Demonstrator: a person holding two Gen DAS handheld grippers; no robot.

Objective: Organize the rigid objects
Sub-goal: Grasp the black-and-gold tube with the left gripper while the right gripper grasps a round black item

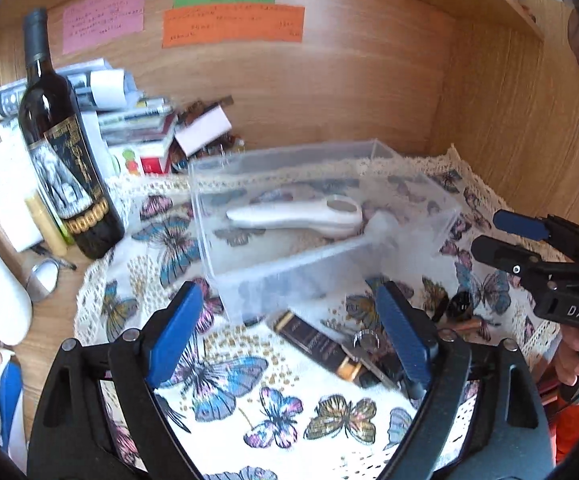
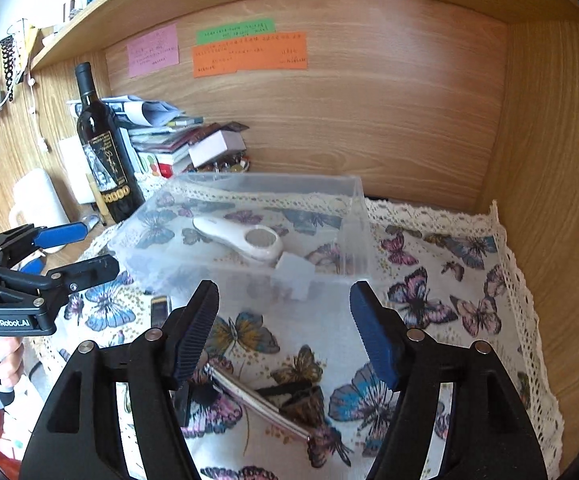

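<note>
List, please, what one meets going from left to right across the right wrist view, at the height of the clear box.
left gripper → wine bottle → white handheld device inside the clear box → butterfly cloth → wooden side wall

A clear plastic box point(image 1: 321, 224) sits open-topped on the butterfly-print cloth, holding a white handheld magnifier point(image 1: 297, 216) lying flat beside a small frosted cube point(image 2: 295, 274), while just outside its near wall lie a dark rectangular lighter point(image 1: 315, 344) and a metal key point(image 2: 257, 402).
</note>
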